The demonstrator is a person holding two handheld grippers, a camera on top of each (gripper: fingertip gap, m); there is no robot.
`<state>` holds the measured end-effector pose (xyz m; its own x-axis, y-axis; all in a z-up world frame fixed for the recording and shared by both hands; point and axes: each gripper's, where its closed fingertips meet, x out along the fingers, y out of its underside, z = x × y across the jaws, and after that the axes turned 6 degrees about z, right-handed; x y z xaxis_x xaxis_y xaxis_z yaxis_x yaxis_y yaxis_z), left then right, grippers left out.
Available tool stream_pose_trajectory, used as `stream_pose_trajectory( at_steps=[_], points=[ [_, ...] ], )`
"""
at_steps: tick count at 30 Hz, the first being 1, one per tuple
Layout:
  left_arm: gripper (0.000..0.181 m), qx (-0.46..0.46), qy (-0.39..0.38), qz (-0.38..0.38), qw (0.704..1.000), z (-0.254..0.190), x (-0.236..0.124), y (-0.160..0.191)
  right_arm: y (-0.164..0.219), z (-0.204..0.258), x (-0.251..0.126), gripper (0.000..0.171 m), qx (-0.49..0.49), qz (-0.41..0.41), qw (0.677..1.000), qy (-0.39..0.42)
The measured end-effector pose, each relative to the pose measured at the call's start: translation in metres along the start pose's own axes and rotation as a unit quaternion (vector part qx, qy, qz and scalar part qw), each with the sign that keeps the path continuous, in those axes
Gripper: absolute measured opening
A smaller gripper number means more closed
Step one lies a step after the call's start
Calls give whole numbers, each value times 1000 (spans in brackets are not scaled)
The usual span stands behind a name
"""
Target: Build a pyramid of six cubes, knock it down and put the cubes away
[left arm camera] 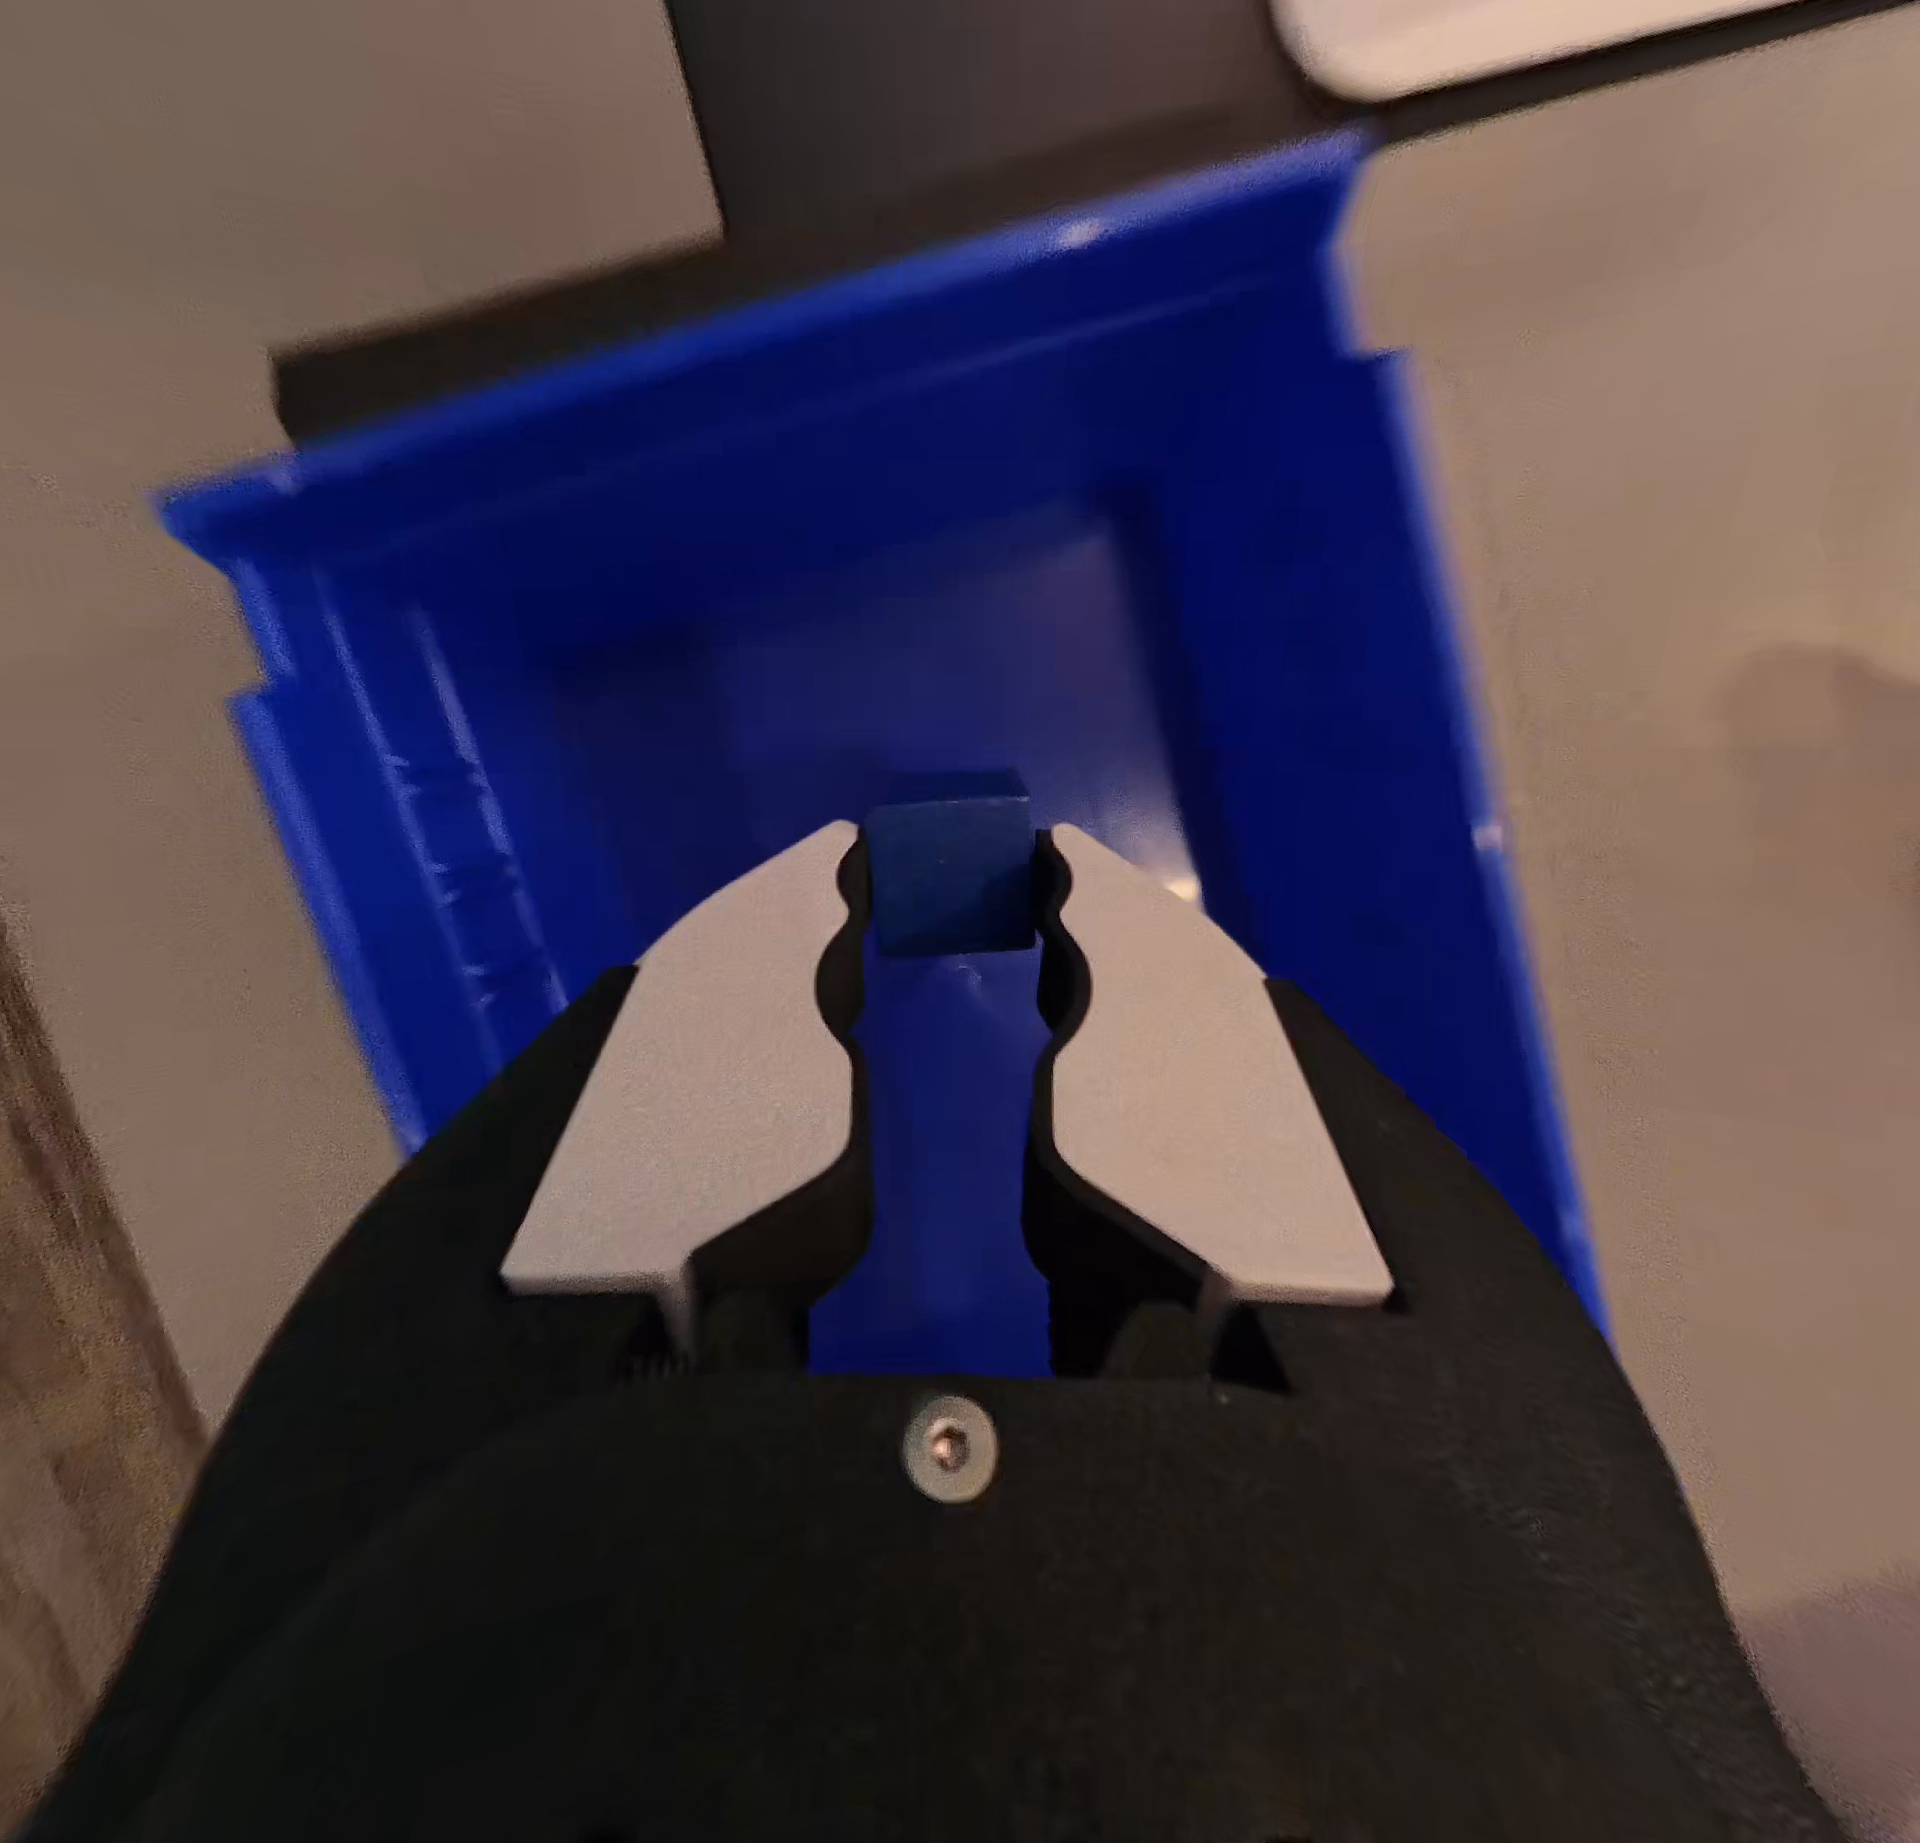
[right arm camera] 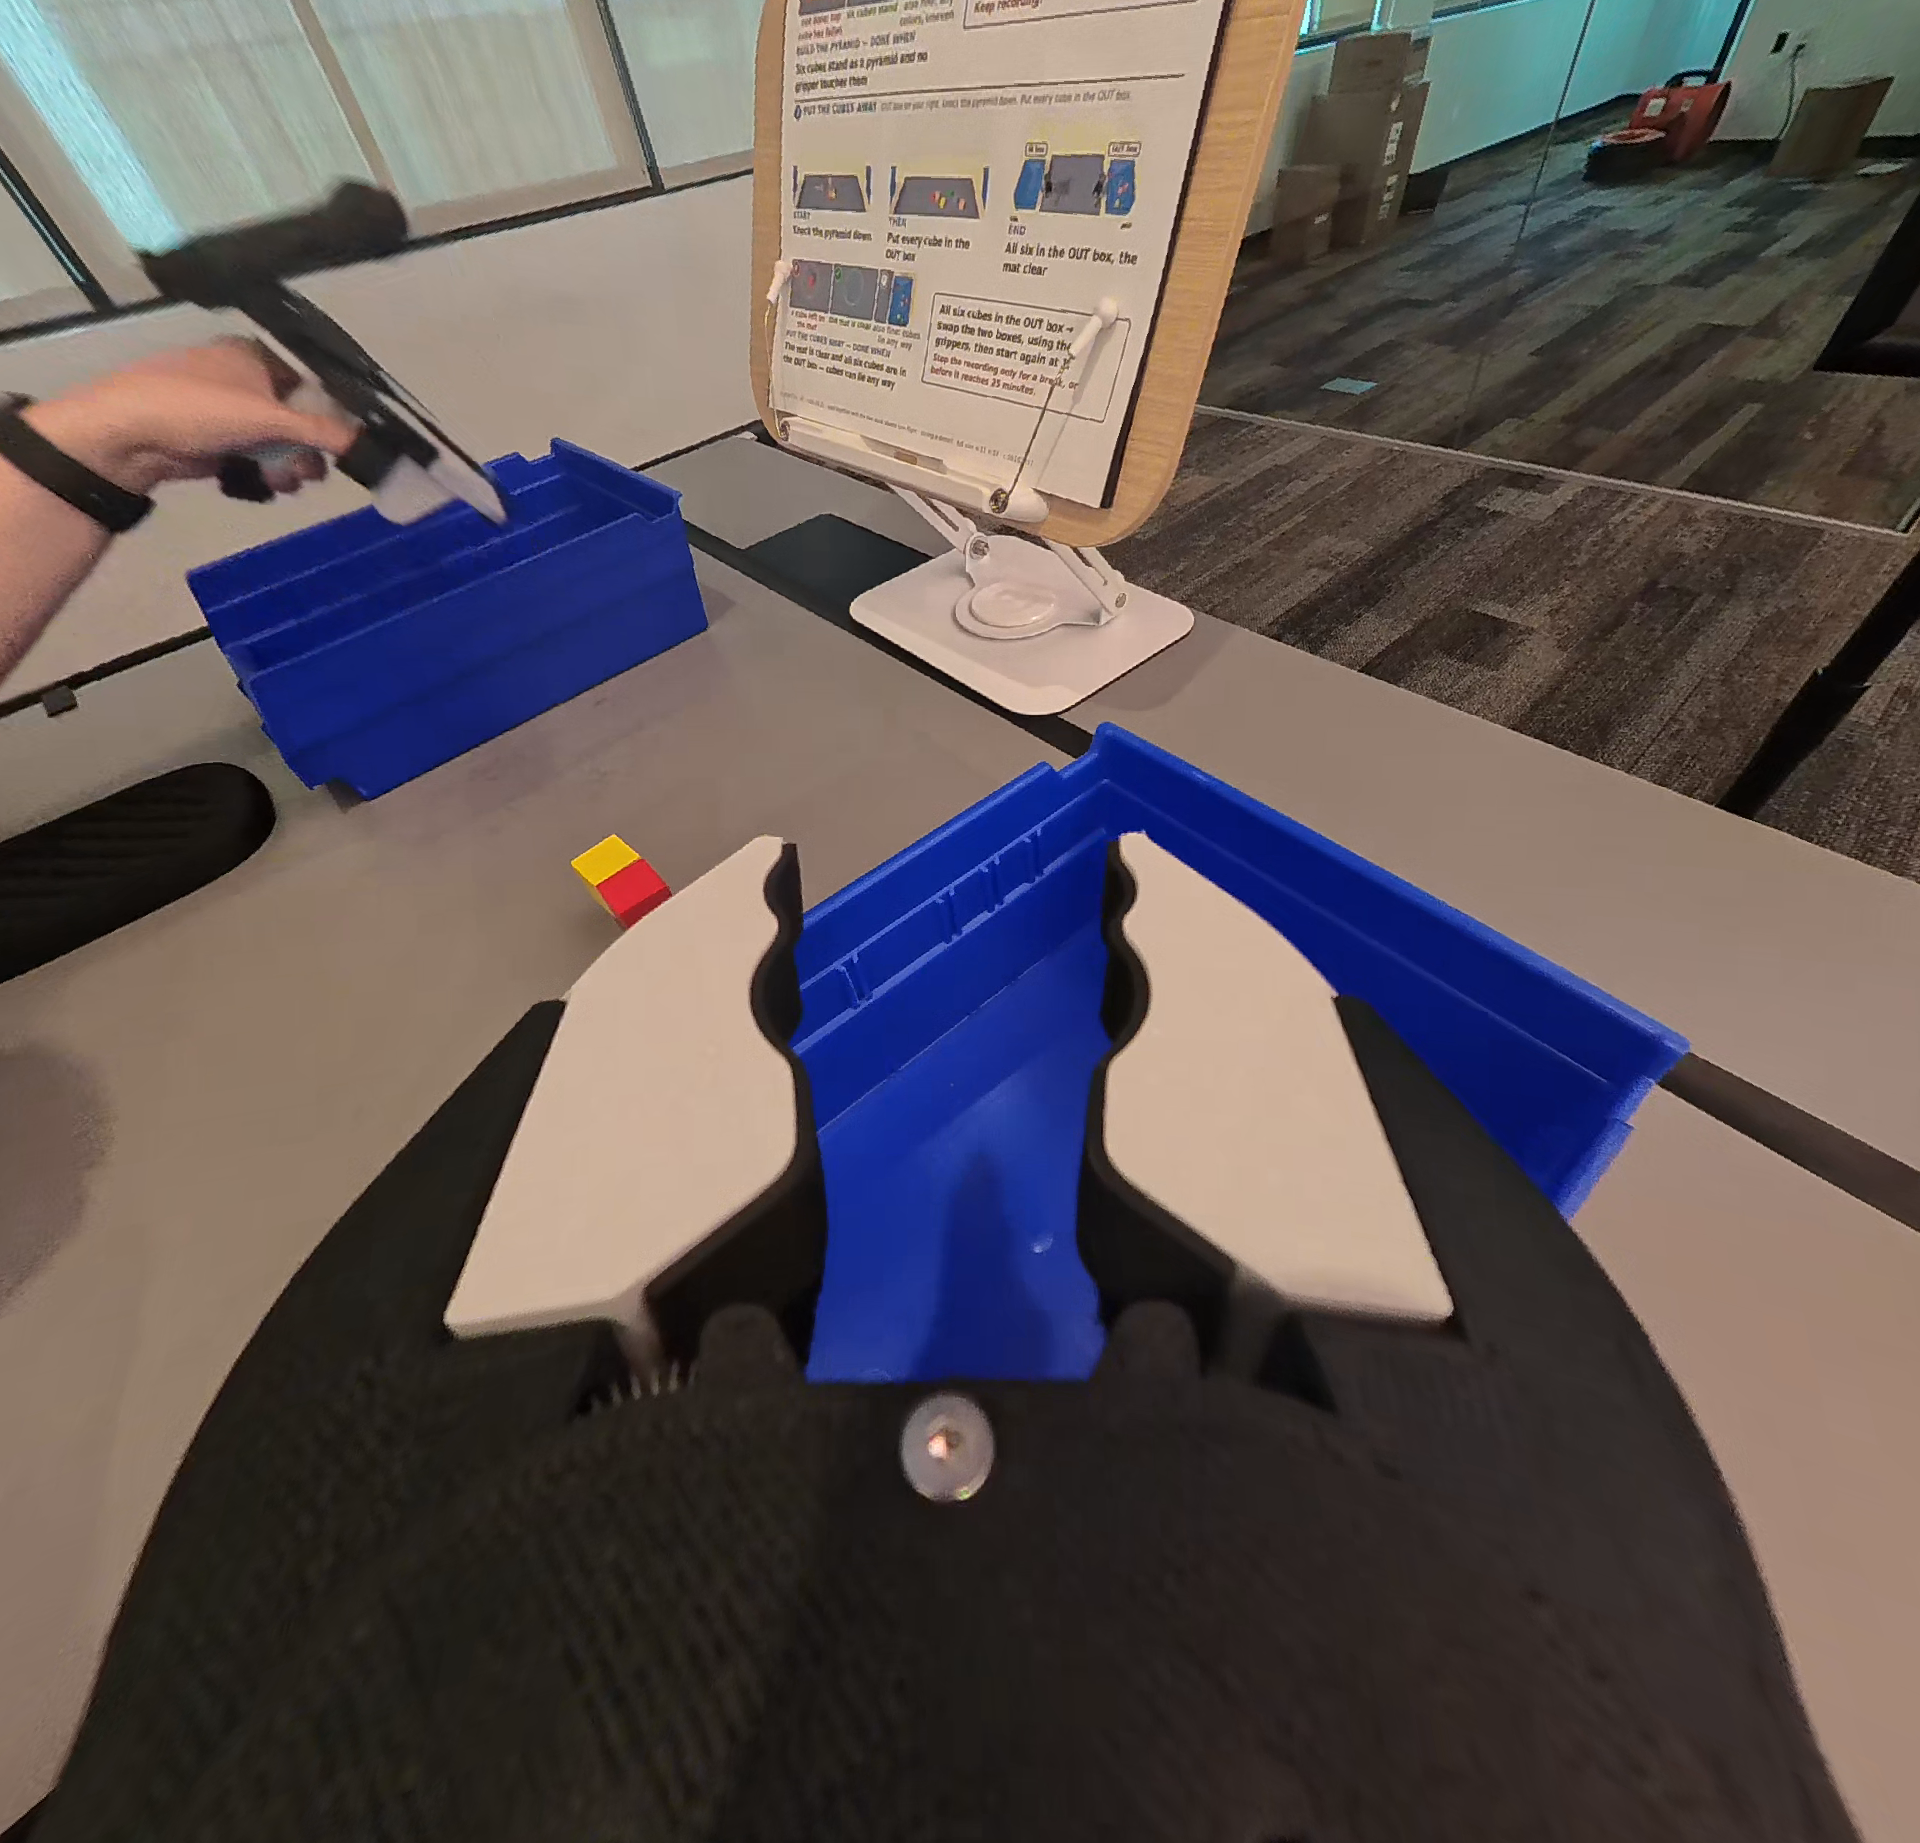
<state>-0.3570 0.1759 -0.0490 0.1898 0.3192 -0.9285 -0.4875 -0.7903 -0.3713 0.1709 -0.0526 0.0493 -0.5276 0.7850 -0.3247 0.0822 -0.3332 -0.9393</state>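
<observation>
The left claw (left arm camera: 954, 884) is gripping a blue cube (left arm camera: 951, 874) between its fingertips, hanging over the open left bin (left arm camera: 1351, 754). The bin's walls are rising on both sides of the claw and its far rim is lying ahead; the floor under the cube looks bare, though the picture is blurred. Past the far rim, grey table (left arm camera: 312, 183) is stretching out to a dark strip.

The right claw (right arm camera: 951, 946) is standing open with nothing between its fingers, poised over the right bin (right arm camera: 1403, 962). That bin's far corner is lying straight ahead of the tips, its long wall running off to the right, and the part of its floor showing between the fingers is bare. Just left of the left fingertip, on open table, a yellow cube (right arm camera: 603, 858) and a red cube (right arm camera: 636, 891) are sitting touching each other.

Only the right view shows those two cubes, the person's hand (right arm camera: 177, 422) farther left angling the other claw down into the left bin, and the instruction board (right arm camera: 997, 214) on its white stand beyond, with the table edge and carpet to the right. Only the left view shows the blue cube.

Counted: three cubes, two bins, two claws.
</observation>
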Motion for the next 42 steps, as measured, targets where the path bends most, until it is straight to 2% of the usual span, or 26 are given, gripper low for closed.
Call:
stream_pose_trajectory(
  at_steps=[3,5,7,11,15,17,23,35,42],
  points=[
    [29,100,57,-88,989,-51,-65,-23,-1,1,1,56,-2,2,1000,1],
    [30,201,125,-123,964,-113,-99,-26,-1,2,4,56,-5,7,1000,2],
    [29,306,167,-132,928,-175,-112,-19,0,4,6,56,-10,14,1000,2],
    [29,466,173,-104,862,-269,-80,2,-1,10,10,56,-19,21,1000,-3],
    [29,540,181,-42,821,-326,-23,19,-4,16,9,56,-28,17,999,-7],
    [29,563,172,-27,808,-340,-3,18,-6,16,6,56,-28,11,1000,-8],
    [29,565,169,29,807,-351,30,16,-7,14,1,56,-24,1,1000,-9],
    [29,592,155,75,787,-353,42,28,-2,11,7,56,-22,13,1000,-15],
    [30,587,156,78,790,-353,44,29,0,12,9,56,-24,19,999,-16]
  ],
)
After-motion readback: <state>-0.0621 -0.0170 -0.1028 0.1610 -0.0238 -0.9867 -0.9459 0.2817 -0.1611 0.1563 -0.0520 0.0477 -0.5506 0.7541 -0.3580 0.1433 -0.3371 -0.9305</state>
